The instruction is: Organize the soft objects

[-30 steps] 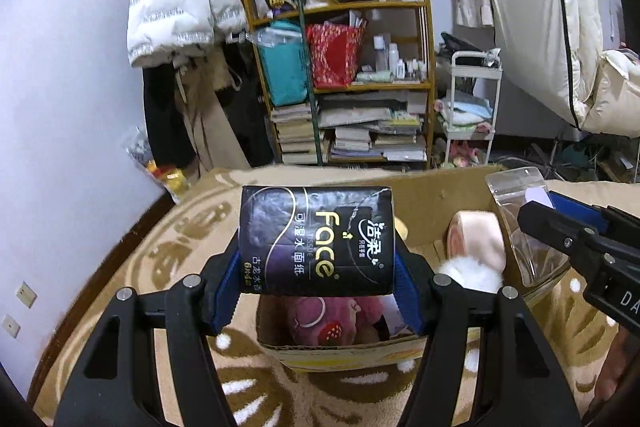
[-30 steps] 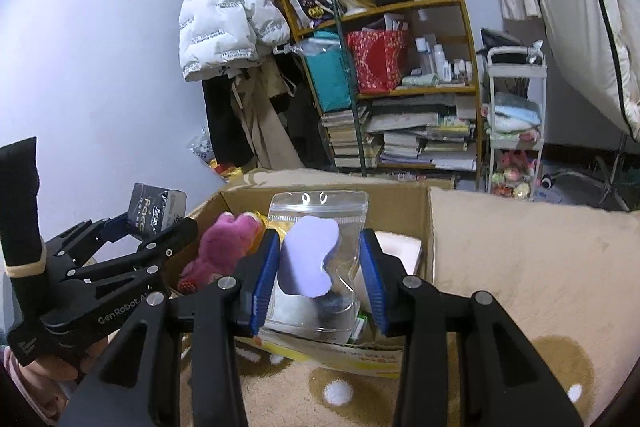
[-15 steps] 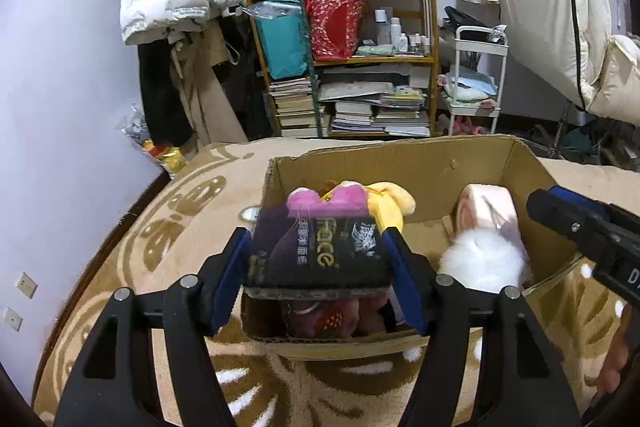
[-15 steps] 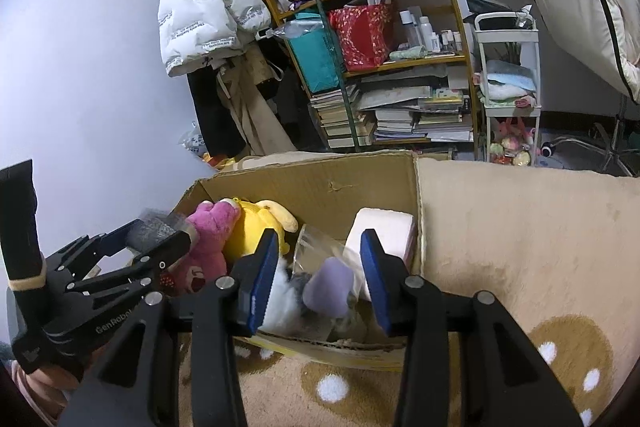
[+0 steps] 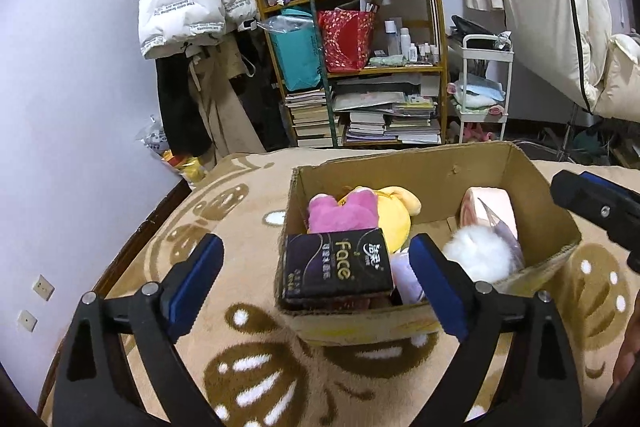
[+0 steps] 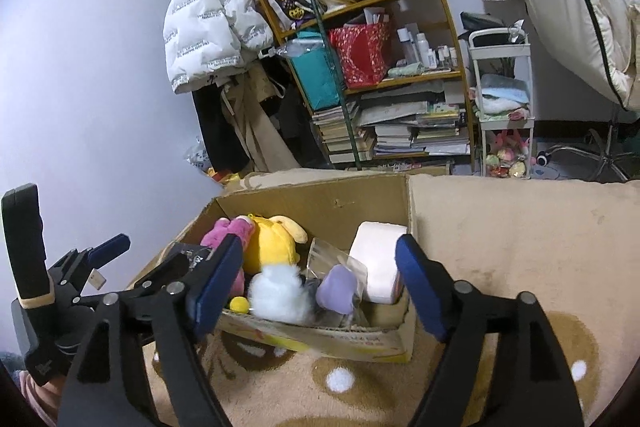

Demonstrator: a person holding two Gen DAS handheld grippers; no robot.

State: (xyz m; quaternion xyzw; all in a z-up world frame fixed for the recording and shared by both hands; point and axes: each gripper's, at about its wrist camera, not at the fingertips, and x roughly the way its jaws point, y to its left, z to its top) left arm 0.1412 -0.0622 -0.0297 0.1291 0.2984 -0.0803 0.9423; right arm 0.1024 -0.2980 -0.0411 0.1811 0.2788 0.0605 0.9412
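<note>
Two hand-held grippers face an open cardboard box that sits on a beige patterned blanket. At the left, the left hand-held gripper has its jaws opening wide, blue pads clear of the black tissue pack, which rests at the box's near left corner on top of other contents. Behind the pack lie a pink plush toy and a yellow plush toy. Toward the middle sit a white fluffy ball and a clear zip bag holding a purple piece. Against the box's right wall stands a white roll. The right hand-held gripper is also opening, its pads apart from the bag, nothing pressed between them.
</note>
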